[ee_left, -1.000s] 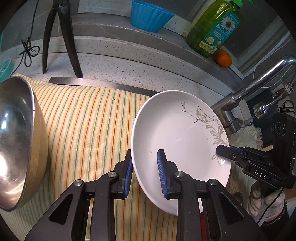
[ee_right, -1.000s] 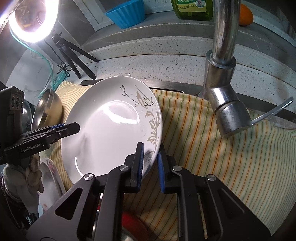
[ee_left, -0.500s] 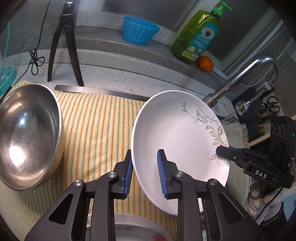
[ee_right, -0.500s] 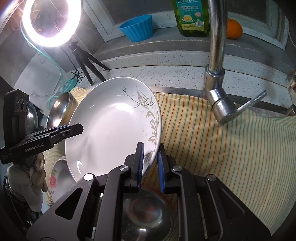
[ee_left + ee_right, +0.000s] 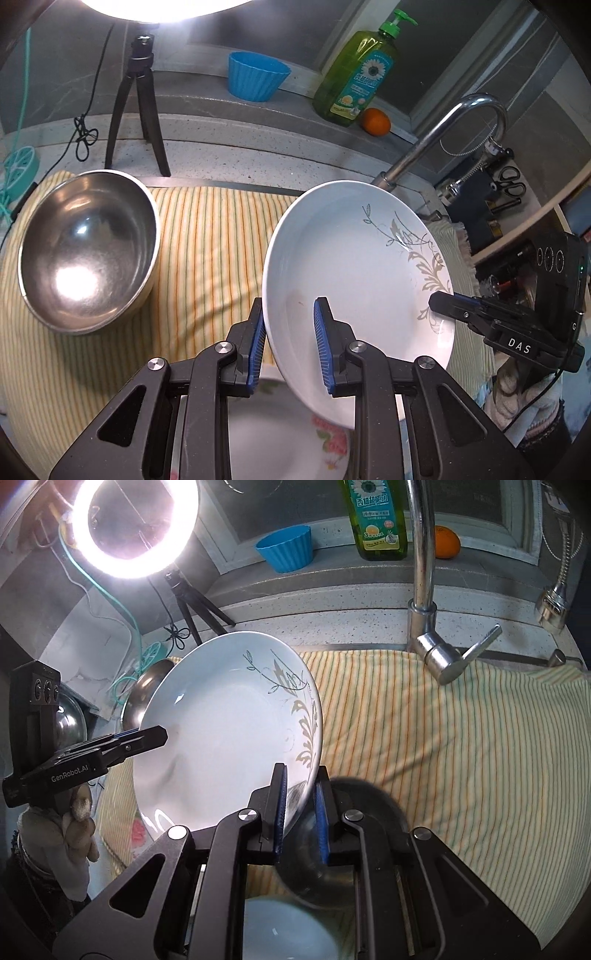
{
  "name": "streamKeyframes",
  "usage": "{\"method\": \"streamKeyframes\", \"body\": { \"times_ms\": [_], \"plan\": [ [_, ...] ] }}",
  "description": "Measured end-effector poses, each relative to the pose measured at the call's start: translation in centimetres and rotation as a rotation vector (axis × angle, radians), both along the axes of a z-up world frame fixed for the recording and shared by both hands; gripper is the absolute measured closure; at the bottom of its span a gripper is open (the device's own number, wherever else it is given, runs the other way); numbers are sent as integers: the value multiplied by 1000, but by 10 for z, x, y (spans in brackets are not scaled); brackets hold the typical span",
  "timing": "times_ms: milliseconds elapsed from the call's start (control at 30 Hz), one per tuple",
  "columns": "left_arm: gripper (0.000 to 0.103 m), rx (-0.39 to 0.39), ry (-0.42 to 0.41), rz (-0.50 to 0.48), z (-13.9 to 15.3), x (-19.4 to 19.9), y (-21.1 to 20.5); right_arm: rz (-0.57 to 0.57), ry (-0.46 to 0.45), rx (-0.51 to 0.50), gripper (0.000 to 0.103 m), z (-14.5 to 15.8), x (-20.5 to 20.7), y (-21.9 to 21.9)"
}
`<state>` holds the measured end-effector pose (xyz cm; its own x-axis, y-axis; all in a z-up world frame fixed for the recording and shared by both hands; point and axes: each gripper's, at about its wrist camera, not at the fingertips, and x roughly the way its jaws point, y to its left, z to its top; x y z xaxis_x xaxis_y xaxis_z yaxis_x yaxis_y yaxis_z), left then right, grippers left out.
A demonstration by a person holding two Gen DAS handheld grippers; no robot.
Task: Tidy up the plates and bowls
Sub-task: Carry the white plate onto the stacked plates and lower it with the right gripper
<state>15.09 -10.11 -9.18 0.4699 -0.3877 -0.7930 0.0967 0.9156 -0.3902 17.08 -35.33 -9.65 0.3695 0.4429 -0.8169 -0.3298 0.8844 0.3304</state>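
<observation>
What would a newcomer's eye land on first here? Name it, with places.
First, the white plate with a leaf pattern, held tilted above the striped cloth, with the left gripper on its near rim and the right gripper on the opposite rim. Next, the glaring ring light on its tripod at the back left. Then the steel bowl, tipped up on the cloth, left of the plate.

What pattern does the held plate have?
The white plate has a grey-gold leafy vine along one side, clearest in the left wrist view.
</observation>
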Motion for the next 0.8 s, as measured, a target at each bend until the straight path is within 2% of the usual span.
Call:
{"method": "streamKeyframes", "body": {
  "times_ms": [200,400,800],
  "plan": [
    [80,-8,0,-18,6,-20,16,-7,0,5,88,7,-34,16],
    [80,0,-6,-34,8,-40,34,-15,25,18,88,1,-70,36],
    [80,5,41,-46,-16,-67,64,-39,99,33,87,-24,-124,73]
  ]
}}
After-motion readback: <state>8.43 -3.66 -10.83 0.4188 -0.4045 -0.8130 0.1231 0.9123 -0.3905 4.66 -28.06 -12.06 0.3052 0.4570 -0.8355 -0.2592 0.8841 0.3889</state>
